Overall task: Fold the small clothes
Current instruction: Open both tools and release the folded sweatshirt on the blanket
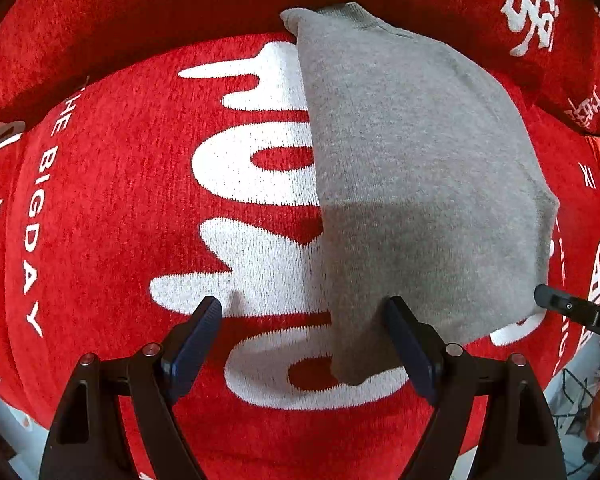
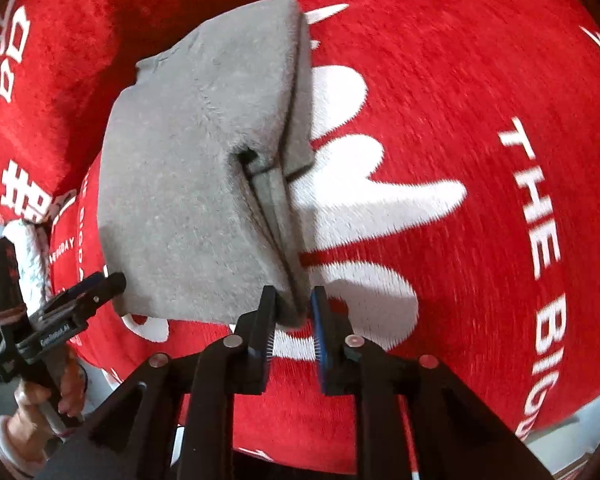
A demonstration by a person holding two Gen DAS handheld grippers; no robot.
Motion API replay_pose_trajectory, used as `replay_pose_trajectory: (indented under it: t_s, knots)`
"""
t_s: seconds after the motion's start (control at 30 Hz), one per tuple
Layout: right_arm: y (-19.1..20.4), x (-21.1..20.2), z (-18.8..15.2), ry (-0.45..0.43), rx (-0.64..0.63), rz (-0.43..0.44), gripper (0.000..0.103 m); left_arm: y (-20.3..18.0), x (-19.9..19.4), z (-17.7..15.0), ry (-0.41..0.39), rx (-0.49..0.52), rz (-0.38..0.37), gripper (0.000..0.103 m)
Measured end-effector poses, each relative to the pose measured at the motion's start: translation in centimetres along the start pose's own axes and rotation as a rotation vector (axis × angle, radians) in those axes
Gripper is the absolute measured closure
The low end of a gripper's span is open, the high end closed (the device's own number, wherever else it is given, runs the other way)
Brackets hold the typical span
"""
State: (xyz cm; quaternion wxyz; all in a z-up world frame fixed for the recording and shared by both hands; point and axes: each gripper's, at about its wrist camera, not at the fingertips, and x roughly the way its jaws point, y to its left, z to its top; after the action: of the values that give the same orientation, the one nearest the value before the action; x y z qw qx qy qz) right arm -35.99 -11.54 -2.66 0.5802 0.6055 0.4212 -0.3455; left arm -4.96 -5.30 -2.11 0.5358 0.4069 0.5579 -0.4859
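Garment count: one small grey knit garment (image 1: 412, 168), folded on the red white-lettered plush cover (image 1: 100, 200). Right gripper (image 2: 293, 304) clamps its near edge; left gripper (image 1: 304, 312), spread apart, hovers over its left edge.

red cushion (image 1: 112, 208), white lettering (image 1: 260, 168)

The red plush cushion cover (image 1: 100, 200) reads "THE BIGDAY" in white at nine o'clock; "XI" at three.

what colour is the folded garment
Plain heather grey garment, lying on the red-and-white cushion; clearest in the left wrist view.
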Motion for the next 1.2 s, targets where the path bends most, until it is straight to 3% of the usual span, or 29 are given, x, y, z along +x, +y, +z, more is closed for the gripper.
replay_pose_trajectory:
  t_s: [0.37,0.4,0.53,0.77,1.13,1.17,1.2]
  knots:
    - [-0.6,-2.2,-2.2,-0.036,0.077,-0.049,0.08,-0.1,-1.6,-0.7,0.015,0.015,0.011,0.019]
    - [-0.9,-2.4,-2.3,-0.039,0.092,-0.042,0.079,-0.2,-1.7,-0.6,0.015,0.021,0.015,0.019]
    - [-1.3,-3.2,-2.4,-0.054,0.113,-0.037,0.049,-0.8,-1.7,-0.1,0.011,0.033,0.026,0.019]
    - [-0.7,-3.5,-1.4,-0.056,0.093,-0.022,0.049,-1.4,-1.7,0.3,0.024,0.041,0.033,0.019]
    - [-0.4,-2.8,-0.3,-0.04,0.081,0.006,0.033,-1.4,-1.3,1.2,0.04,0.005,0.054,0.019]
    - [-0.4,-2.8,-0.2,-0.04,0.081,0.008,0.031,-1.3,-1.4,1.3,0.038,0.005,0.056,0.014]
    - [-0.4,-2.8,0.0,-0.042,0.082,0.01,0.029,-1.3,-1.5,1.5,0.036,0.004,0.063,0.0]
